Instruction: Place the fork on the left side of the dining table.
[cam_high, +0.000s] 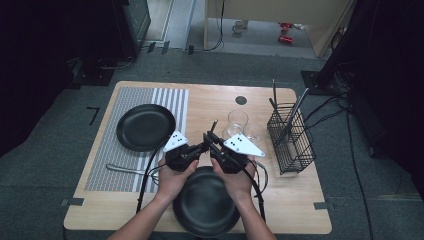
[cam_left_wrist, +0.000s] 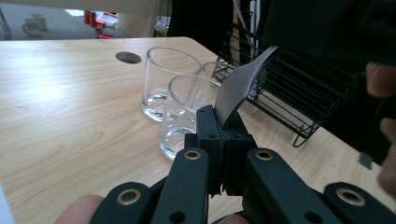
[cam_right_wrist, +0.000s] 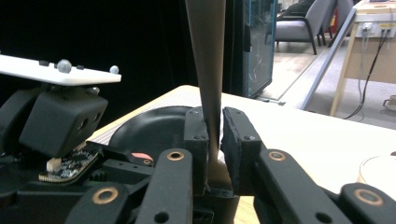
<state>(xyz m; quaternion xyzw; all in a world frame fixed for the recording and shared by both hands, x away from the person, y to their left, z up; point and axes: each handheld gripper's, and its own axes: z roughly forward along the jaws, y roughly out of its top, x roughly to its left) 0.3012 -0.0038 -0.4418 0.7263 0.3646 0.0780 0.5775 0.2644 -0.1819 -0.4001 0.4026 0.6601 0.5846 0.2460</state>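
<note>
The left tool (cam_high: 201, 148) was pressed together on a dark, flat utensil (cam_left_wrist: 238, 86), pinching its lower end so that the broad, slightly curved blade rose up and to the right out of the black pads. The right tool (cam_high: 212, 141) met it over the middle of the table (cam_high: 210, 100); in the right gripper view its two pads (cam_right_wrist: 195, 140) stood on either side of the same kind of flat strip, which ran straight up between them (one pad lay against it, while a thin gap showed on the other side, so whether that tool truly pinched it could not be told). Both hands (cam_high: 172, 177) held the tools close together, tips nearly touching, just above the far rim of a black plate (cam_high: 205, 207) at the near edge of the table. Just beyond the tips stood two clear glasses (cam_left_wrist: 168, 81), one partly in front of the other. To their right sat a black wire rack (cam_high: 290, 140) with long utensils leaning in it. To the left lay a second black plate (cam_high: 145, 127) on a striped grey placemat (cam_high: 125, 97), with a piece of cutlery (cam_high: 125, 170) on the mat's near part.
</note>
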